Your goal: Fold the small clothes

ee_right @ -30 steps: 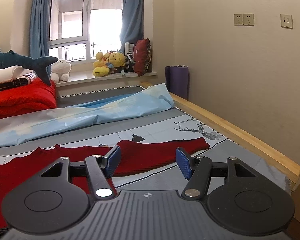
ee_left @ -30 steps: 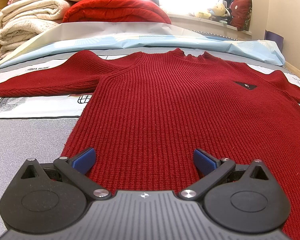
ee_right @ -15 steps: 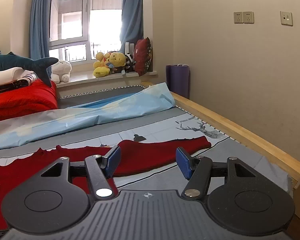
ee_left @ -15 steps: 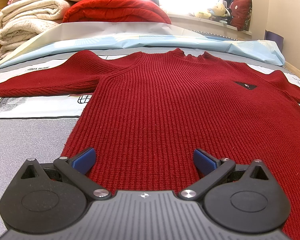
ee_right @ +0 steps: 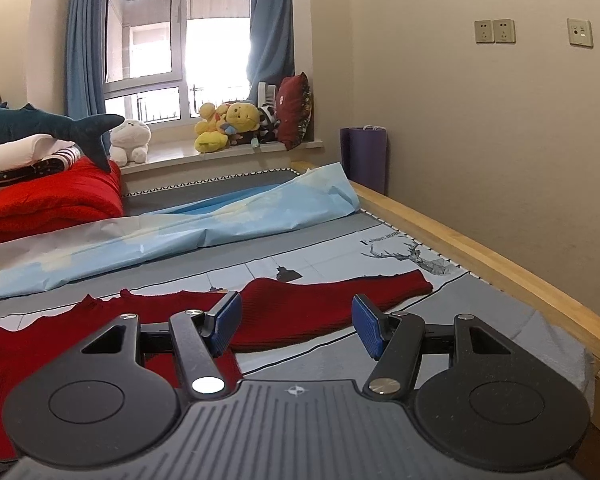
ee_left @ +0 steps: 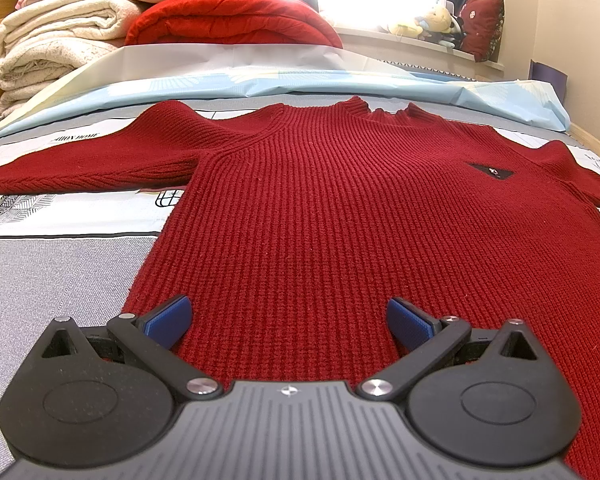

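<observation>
A home bedroom: a wooden-framed bed [ee_right: 480, 240] with a printed sheet, folded white blankets [ee_left: 52, 44] and a red quilt [ee_left: 228, 20] stacked at its far edge, plush toys [ee_right: 228, 124] along the curtained window's sill [ee_right: 220, 152], a plush shark [ee_right: 40, 126] atop the bedding.

A bed [ee_right: 380, 248] with a wooden frame [ee_right: 480, 256] stands against a beige wall [ee_right: 480, 140]. Daylight glares through a blue-curtained window [ee_right: 160, 40]; plush toys [ee_right: 228, 126] line its sill, folded blankets [ee_left: 52, 48] piled beside.
</observation>
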`<state>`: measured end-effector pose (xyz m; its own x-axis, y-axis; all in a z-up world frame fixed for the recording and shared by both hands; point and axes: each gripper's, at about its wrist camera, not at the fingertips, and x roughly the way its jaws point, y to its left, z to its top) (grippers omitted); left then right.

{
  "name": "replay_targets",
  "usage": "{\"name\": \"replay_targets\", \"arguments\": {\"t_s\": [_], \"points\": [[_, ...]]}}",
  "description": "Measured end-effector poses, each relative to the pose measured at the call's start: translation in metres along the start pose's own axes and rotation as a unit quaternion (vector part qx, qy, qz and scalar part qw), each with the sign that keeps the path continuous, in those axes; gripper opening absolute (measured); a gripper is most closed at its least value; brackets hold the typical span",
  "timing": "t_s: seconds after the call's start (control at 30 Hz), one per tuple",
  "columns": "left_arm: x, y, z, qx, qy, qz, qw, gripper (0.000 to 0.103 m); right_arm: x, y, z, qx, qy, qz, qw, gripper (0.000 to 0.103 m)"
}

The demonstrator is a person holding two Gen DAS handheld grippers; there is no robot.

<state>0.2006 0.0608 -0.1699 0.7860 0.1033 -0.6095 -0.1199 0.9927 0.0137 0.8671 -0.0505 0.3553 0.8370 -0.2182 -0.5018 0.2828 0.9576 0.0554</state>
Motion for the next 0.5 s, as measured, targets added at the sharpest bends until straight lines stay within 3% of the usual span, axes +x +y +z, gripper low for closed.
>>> {"name": "replay_targets", "arguments": {"t_s": [0.5], "points": [[0.0001,-0.0004,0.0000,0.000,0.000,-0.001,1.0000,0.103,0.0029,-0.0106,-0.0004,0.008,0.005,-0.007,1.000,0.063]]}}
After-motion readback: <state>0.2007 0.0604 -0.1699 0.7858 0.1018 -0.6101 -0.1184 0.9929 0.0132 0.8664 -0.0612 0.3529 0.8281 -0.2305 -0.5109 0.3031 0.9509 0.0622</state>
